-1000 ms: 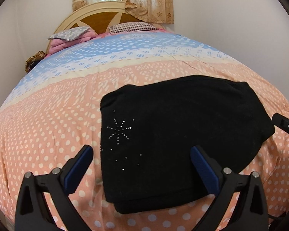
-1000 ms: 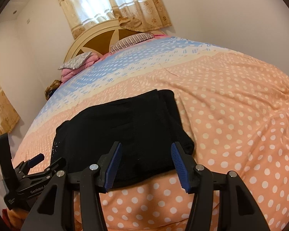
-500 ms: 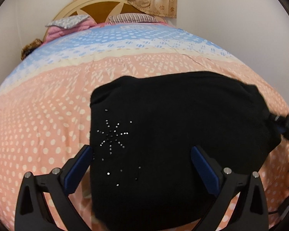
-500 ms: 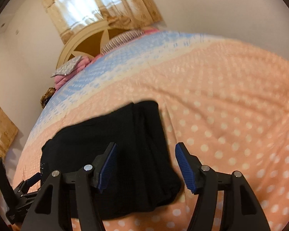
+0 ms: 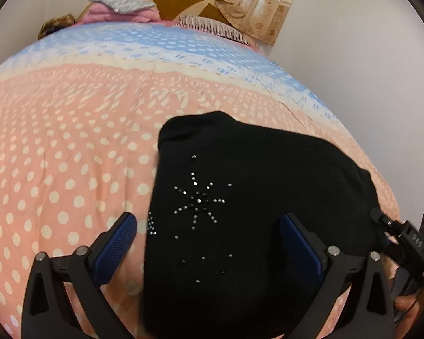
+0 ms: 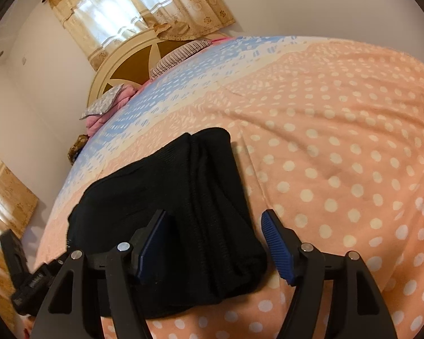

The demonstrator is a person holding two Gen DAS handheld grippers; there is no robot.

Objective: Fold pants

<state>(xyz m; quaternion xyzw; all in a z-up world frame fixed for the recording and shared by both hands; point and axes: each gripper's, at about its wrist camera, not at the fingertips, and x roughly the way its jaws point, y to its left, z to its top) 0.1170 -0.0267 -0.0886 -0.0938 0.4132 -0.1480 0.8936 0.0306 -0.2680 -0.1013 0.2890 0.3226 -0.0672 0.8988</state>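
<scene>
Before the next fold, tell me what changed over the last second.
Both tools came down closer over the black pants. The left tool stays wide open, straddling the near left edge; the right tool is opening over the right end, its pads not pressing the cloth. The pants stayed folded on the dotted bedspread.

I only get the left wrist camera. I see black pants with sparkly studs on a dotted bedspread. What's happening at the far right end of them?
Observer: The right gripper hangs over that end, jaws opening, the folded edge of the pants between its fingers but unpinched.
Operator: What does that end look like?
Observer: Several layers are stacked there, with stitched seams running lengthwise.
Operator: Anything beyond that end?
Observer: Only bare bedspread, lightly creased.
Operator: Does your view show my gripper?
Observer: Yes, part of the left gripper shows at the lower left edge.
</scene>
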